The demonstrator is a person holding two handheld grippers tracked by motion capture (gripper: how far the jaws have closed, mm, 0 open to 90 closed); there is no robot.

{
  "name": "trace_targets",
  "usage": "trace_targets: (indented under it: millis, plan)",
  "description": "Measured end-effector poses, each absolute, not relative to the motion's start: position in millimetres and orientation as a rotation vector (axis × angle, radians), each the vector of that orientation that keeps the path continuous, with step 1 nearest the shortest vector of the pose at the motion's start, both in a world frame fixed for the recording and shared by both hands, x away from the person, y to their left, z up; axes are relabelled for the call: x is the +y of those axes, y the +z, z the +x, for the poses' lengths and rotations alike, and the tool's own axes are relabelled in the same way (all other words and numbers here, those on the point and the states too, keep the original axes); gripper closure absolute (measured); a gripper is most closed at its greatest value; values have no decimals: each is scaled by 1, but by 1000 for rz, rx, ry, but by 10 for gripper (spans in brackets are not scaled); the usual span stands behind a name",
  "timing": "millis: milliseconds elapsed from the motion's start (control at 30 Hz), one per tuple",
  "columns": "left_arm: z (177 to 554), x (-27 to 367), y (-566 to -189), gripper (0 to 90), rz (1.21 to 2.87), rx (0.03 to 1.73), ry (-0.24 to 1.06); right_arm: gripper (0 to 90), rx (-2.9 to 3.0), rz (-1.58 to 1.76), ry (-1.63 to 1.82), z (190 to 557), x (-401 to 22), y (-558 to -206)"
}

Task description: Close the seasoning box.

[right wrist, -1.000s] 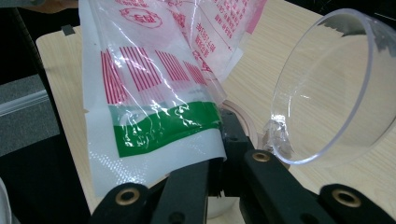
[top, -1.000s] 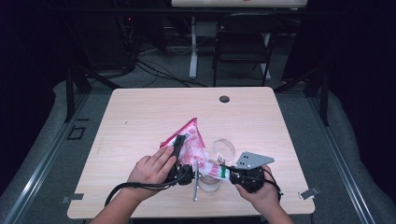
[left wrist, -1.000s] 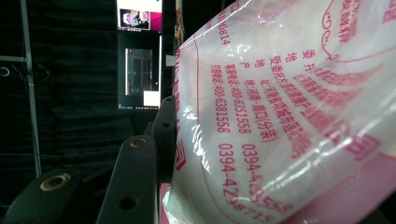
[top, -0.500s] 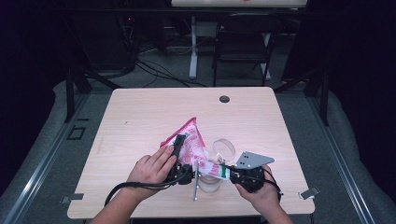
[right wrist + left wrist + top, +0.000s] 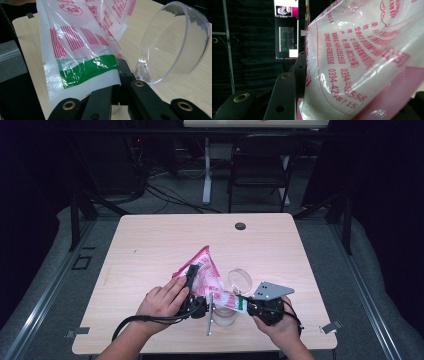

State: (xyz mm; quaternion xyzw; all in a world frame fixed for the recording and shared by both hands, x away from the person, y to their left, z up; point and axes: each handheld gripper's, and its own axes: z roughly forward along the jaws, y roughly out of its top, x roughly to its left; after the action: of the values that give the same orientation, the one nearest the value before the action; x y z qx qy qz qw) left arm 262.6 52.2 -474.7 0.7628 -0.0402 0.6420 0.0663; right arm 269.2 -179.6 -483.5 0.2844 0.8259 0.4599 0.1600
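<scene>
A white plastic bag with pink print and a green stripe stands up in a peak near the table's front edge. My left gripper lies along its left side; in the left gripper view the bag presses against the one jaw that shows and hides the other. My right gripper is shut on the bag's green-striped corner, its jaws closed together. A clear plastic cup lies tilted just right of the bag, its open rim close beside my right jaws.
A second clear container sits under the bag's low corner near the front edge. A black round grommet is set in the table's far side. A dark chair and cables stand beyond the table.
</scene>
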Motion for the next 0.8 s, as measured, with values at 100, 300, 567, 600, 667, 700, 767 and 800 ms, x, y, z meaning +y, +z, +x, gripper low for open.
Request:
trace_targets:
  millis: [100, 300, 567, 600, 667, 700, 767, 800]
  plan:
    - [263, 52, -475, 616, 2303, -120, 1935, 900, 2362, 808, 1306, 269, -179, -483]
    - [265, 52, -476, 634, 2300, -131, 1933, 900, 2364, 798, 1299, 268, -179, -483]
    - [265, 53, -475, 650, 2329, -103, 1936, 900, 2370, 767, 1313, 266, -177, -482]
    - [265, 53, -475, 652, 2330, -101, 1935, 900, 2375, 761, 1311, 266, -176, -482]
    - [266, 53, -475, 656, 2332, -102, 1936, 900, 2377, 756, 1314, 265, -176, -482]
    - [267, 53, -476, 657, 2314, -111, 1938, 900, 2378, 754, 1316, 265, -176, -482]
    - [267, 53, -476, 660, 2313, -110, 1939, 900, 2381, 749, 1315, 265, -175, -481]
    - [267, 53, -476, 661, 2314, -109, 1940, 900, 2383, 748, 1315, 264, -175, -481]
